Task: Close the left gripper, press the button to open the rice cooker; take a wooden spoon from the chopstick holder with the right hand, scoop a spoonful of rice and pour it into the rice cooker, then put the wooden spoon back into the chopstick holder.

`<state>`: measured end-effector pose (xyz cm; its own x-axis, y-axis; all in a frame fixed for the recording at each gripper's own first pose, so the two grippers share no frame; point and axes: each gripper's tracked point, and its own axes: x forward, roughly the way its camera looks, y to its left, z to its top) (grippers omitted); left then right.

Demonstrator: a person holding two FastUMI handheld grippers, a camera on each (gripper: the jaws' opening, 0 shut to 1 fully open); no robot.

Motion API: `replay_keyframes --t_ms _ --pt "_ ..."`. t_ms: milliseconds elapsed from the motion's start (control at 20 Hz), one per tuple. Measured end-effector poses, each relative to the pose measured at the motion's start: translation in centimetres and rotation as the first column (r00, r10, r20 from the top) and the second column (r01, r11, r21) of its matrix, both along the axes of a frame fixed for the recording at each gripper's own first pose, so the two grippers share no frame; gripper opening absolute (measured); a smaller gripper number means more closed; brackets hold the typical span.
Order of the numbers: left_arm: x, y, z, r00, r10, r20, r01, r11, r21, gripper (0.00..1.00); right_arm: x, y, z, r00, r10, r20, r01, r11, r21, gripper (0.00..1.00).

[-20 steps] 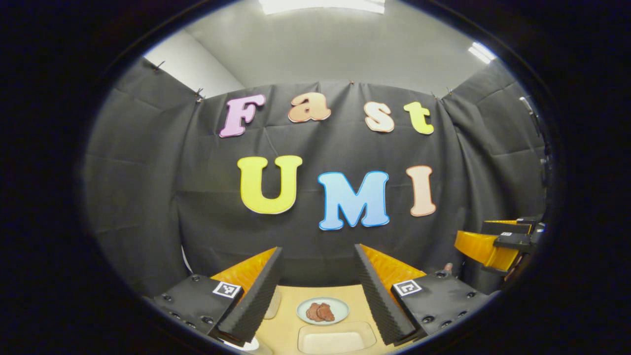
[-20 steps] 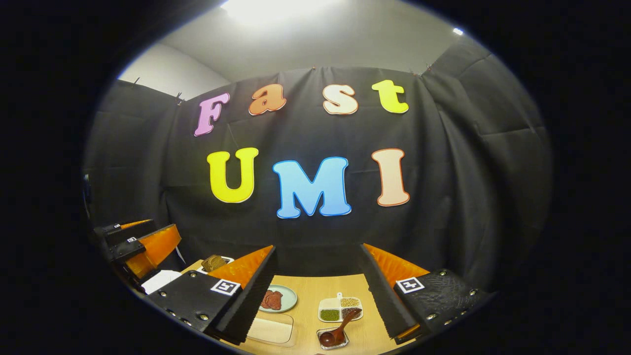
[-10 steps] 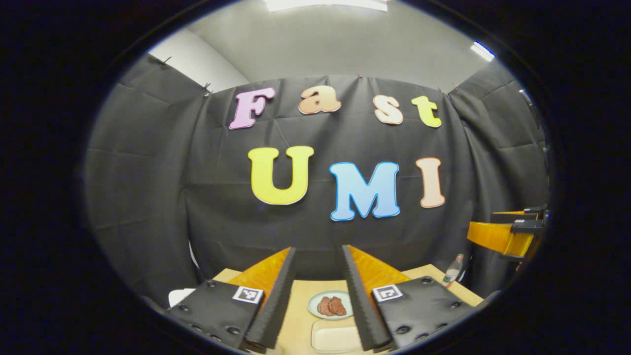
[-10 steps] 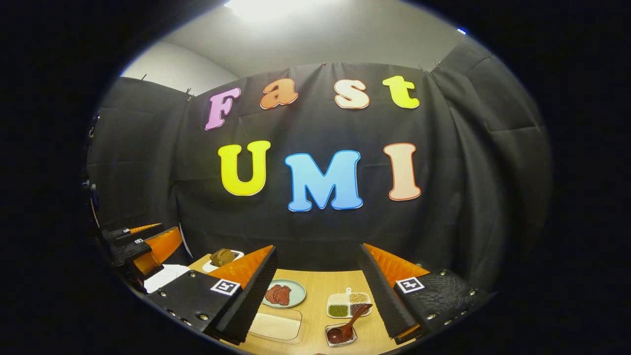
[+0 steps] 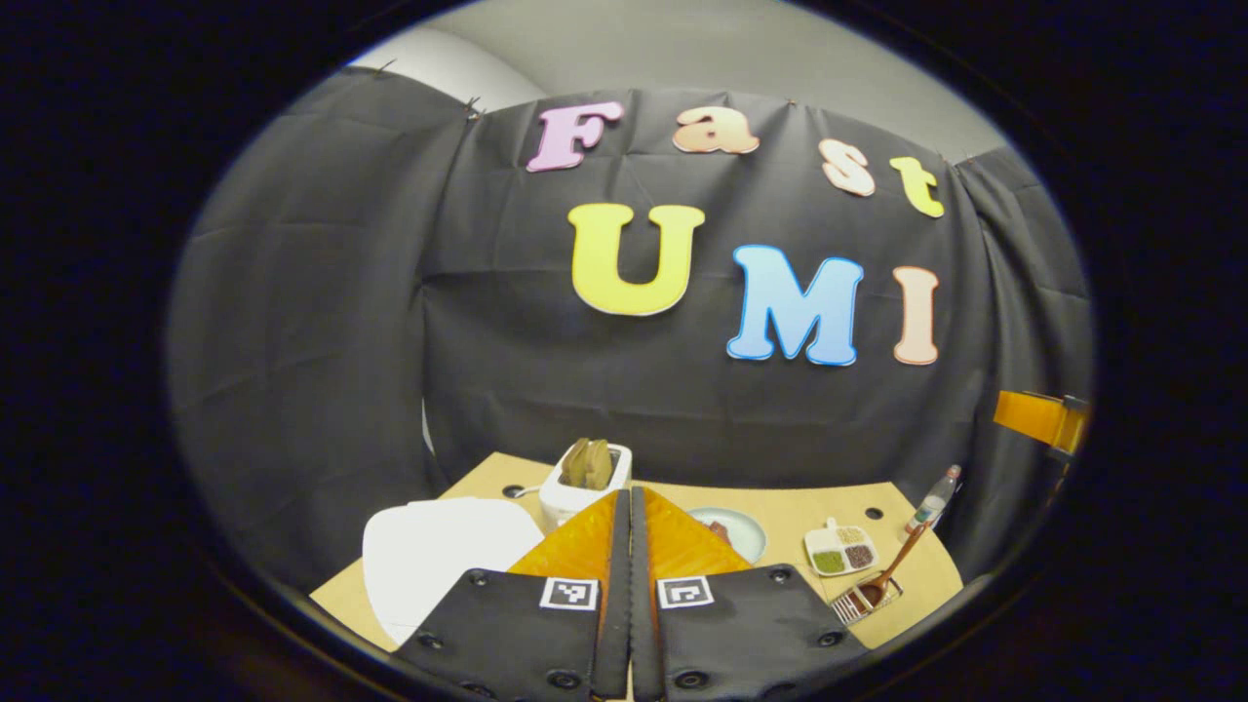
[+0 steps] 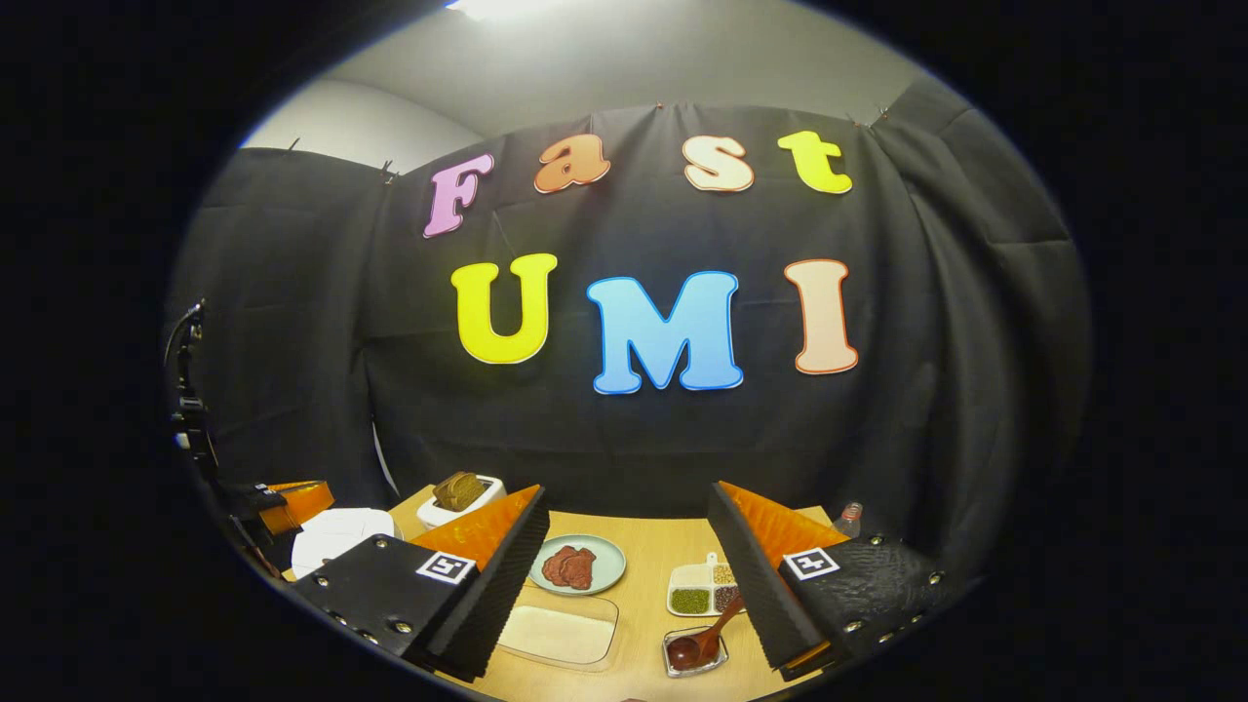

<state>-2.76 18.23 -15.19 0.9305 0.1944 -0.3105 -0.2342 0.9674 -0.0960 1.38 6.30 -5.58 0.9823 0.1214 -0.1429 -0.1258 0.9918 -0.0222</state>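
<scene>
Wooden table (image 6: 643,575) bears rice cooker (image 5: 439,556), plate (image 6: 577,564), tray (image 6: 556,634).

Your table (image 6: 643,575) looks like pale matt wood. At 6 o'clock of the right gripper view, a glossy brown wooden spoon (image 6: 704,639). At 7 o'clock, a clear plastic tray (image 6: 561,634). Booth wall (image 6: 877,429): matt creased cloth.

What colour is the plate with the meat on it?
Pale blue-green plate, clearest in the right gripper view.
</scene>
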Motion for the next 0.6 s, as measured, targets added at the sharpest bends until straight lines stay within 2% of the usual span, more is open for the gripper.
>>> replay_keyframes --t_ms 100,350,600 --pt "-0.9 2.0 -2.0 0.998 0.027 -0.048 -0.028 0.999 -0.016 0.06 0.3 0.3 -0.5 1.000 0.013 -0.014 -0.013 1.000 0.002 0.99" --pt "-2.7 6.0 -7.3 0.983 0.073 -0.169 -0.082 0.996 -0.045 0.09 0.6 0.9 -2.3 0.997 0.042 -0.060 -0.042 0.999 0.003 0.99" --pt "-3.9 8.2 -12.2 0.949 0.086 -0.303 -0.131 0.983 -0.132 0.09 0.7 0.8 -3.5 0.994 0.045 -0.098 -0.045 0.999 0.005 0.99"
